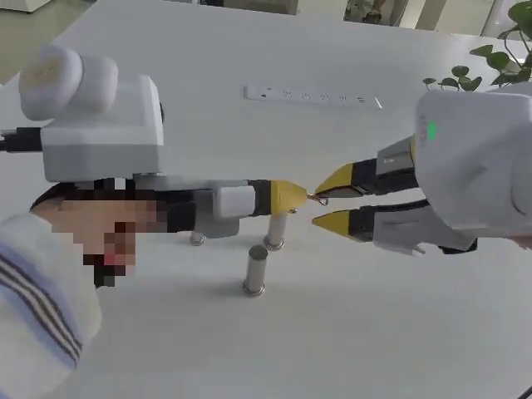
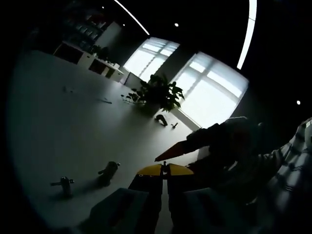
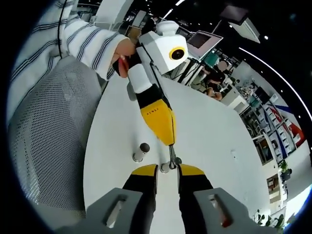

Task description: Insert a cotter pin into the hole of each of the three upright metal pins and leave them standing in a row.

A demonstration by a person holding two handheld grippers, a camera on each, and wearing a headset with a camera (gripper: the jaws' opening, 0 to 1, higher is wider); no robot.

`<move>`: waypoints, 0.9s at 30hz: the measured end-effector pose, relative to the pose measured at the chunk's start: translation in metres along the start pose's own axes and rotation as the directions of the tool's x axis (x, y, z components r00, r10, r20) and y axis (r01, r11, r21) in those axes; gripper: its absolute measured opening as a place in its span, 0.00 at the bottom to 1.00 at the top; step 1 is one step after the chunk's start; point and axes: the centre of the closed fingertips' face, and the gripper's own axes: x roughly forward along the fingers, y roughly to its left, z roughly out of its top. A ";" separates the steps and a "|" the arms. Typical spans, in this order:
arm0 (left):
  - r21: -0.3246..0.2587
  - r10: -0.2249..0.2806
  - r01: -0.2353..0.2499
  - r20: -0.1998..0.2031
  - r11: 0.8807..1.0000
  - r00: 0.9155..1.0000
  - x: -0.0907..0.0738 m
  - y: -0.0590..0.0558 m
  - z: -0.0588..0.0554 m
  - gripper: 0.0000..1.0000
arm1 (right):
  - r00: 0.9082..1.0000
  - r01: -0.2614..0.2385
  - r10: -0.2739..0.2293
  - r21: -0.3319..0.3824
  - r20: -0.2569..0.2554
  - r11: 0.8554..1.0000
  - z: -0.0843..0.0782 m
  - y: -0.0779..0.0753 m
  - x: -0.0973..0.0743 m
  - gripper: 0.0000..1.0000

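Three metal pins [image 1: 255,271] stand on the white table [image 1: 382,332]. Just above the middle pin [image 1: 277,230], the left gripper [image 1: 301,197] is clenched on a cotter pin [image 1: 319,198]. Beside that pin's top, the right gripper [image 1: 331,200] is released, its jaws apart either side of the cotter pin.

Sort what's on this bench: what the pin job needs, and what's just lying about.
Job: three metal pins; cotter pin; left gripper, jaws shut on it; right gripper, jaws open.
Lying about: power strip; plant.
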 end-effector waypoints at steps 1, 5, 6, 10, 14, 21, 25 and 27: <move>0.016 -0.003 0.003 -0.002 1.000 1.000 -0.001 -0.001 0.000 0.00 | 1.000 -0.020 0.020 0.044 0.016 0.999 0.000 0.003 0.001 0.13; 0.066 -0.016 0.017 -0.015 0.998 1.000 -0.008 -0.004 0.001 0.00 | 0.996 -0.074 0.065 0.149 0.059 0.986 -0.001 0.007 0.002 0.09; 0.088 -0.016 0.018 -0.021 0.996 1.000 -0.009 -0.005 0.001 0.00 | 0.993 -0.095 0.081 0.185 0.082 0.978 0.000 0.009 0.002 0.09; 0.164 -0.040 0.045 -0.035 0.985 0.999 -0.012 -0.013 0.002 0.00 | 0.984 -0.140 0.102 0.281 0.144 0.949 0.001 0.008 0.004 0.12; 0.243 -0.058 0.066 -0.041 0.968 0.997 -0.014 -0.017 0.002 0.00 | 0.969 -0.189 0.115 0.356 0.218 0.915 0.011 0.010 0.002 0.10; 0.318 -0.075 0.089 -0.056 0.944 0.996 -0.017 -0.022 -0.003 0.00 | 0.943 -0.258 0.133 0.418 0.305 0.871 0.023 0.015 -0.003 0.07; 0.362 -0.089 0.108 -0.067 0.926 0.994 -0.017 -0.026 -0.005 0.00 | 0.935 -0.275 0.136 0.426 0.328 0.862 0.028 0.018 -0.006 0.03; 0.374 -0.097 0.117 -0.073 0.920 0.993 -0.016 -0.027 -0.006 0.00 | 0.934 -0.277 0.139 0.424 0.329 0.862 0.029 0.021 -0.007 0.01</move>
